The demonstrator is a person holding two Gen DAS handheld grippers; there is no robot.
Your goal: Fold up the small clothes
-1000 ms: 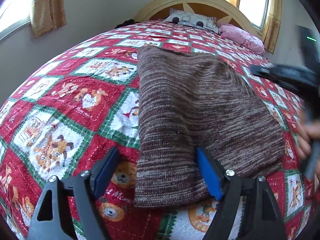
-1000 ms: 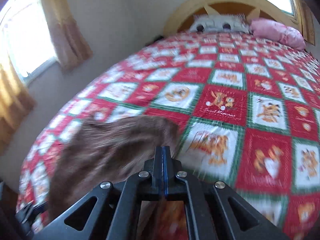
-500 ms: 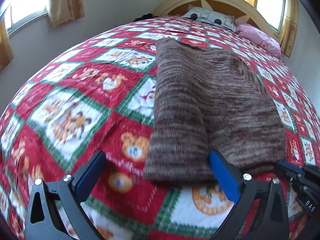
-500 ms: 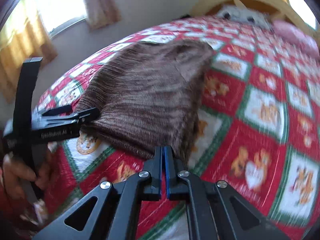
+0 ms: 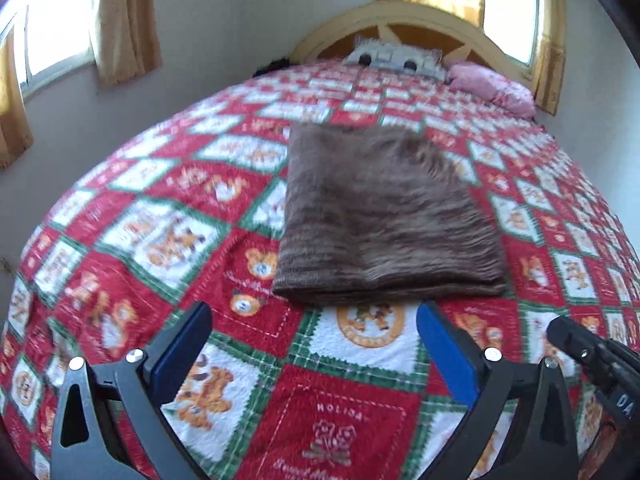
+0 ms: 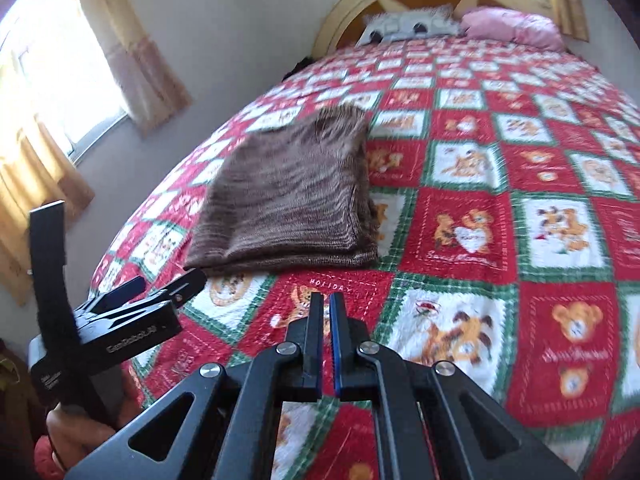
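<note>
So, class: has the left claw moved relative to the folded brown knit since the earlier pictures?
Yes. The left claw, jaws just opened wide, has backed off the brown knit toward the bed's near edge; only quilt lies between them.

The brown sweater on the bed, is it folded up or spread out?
Folded. The brown sweater lies as a neat rectangle, layers stacked at its near edge.

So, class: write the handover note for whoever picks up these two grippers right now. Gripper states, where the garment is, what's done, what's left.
Left gripper: open wide, its jaws have just been opening, nothing between them, short of the garment's near edge.
Right gripper: shut, empty, over the quilt.
Brown knit garment: folded into a neat rectangle, flat on the quilt, touched by neither gripper.
Done: this piece looks folded and released.
Left: probably set it aside; no other clothes to fold are in view.
</note>
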